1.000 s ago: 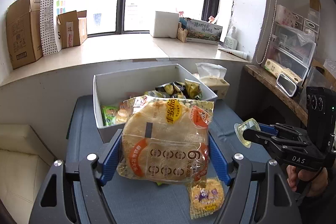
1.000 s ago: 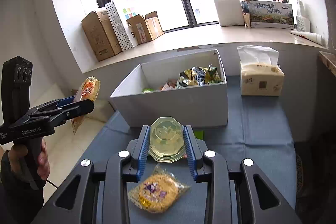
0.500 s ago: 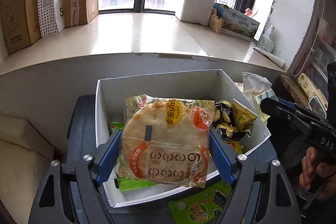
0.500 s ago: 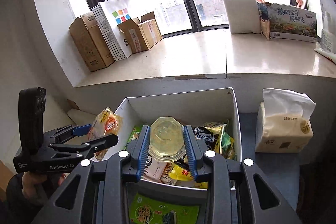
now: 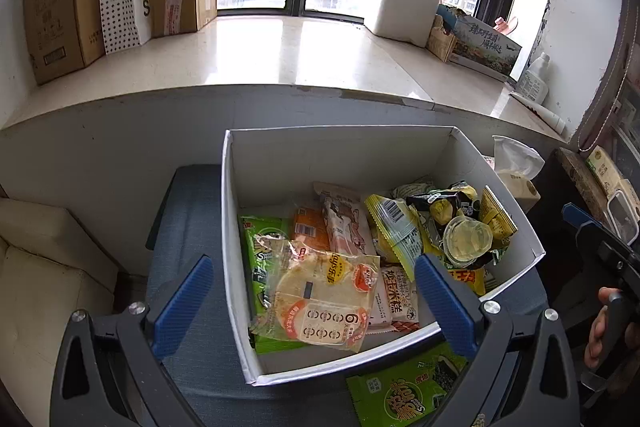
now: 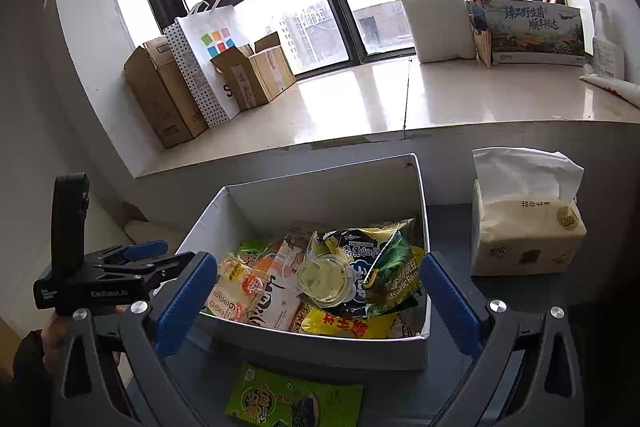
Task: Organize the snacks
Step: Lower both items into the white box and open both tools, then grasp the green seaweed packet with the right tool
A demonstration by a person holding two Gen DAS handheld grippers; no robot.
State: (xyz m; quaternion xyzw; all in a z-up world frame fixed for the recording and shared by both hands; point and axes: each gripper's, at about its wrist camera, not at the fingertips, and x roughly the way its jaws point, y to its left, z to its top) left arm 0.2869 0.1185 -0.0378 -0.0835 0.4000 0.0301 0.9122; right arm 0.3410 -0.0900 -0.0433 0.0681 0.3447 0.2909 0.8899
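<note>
A white box (image 5: pixel 344 153) (image 6: pixel 320 345) on the blue table holds several snack packets. The round flatbread pack (image 5: pixel 320 301) (image 6: pixel 236 287) lies inside at its front left. The clear jelly cup (image 5: pixel 468 239) (image 6: pixel 324 279) rests on the packets at the right. My left gripper (image 5: pixel 312 291) is open and empty above the box's front. My right gripper (image 6: pixel 318 291) is open and empty above the box. A green snack packet (image 5: pixel 404 395) (image 6: pixel 292 401) lies on the table in front of the box.
A tissue pack (image 6: pixel 524 223) stands right of the box. Cardboard boxes (image 5: pixel 56 11) and a paper bag (image 6: pixel 208 59) stand on the window ledge behind. A cream cushion (image 5: pixel 52 287) lies left of the table. Shelves (image 5: pixel 616 179) are at the right.
Both grippers opened over the box. The flatbread pack dropped from the left gripper and the jelly cup from the right gripper into the box.
</note>
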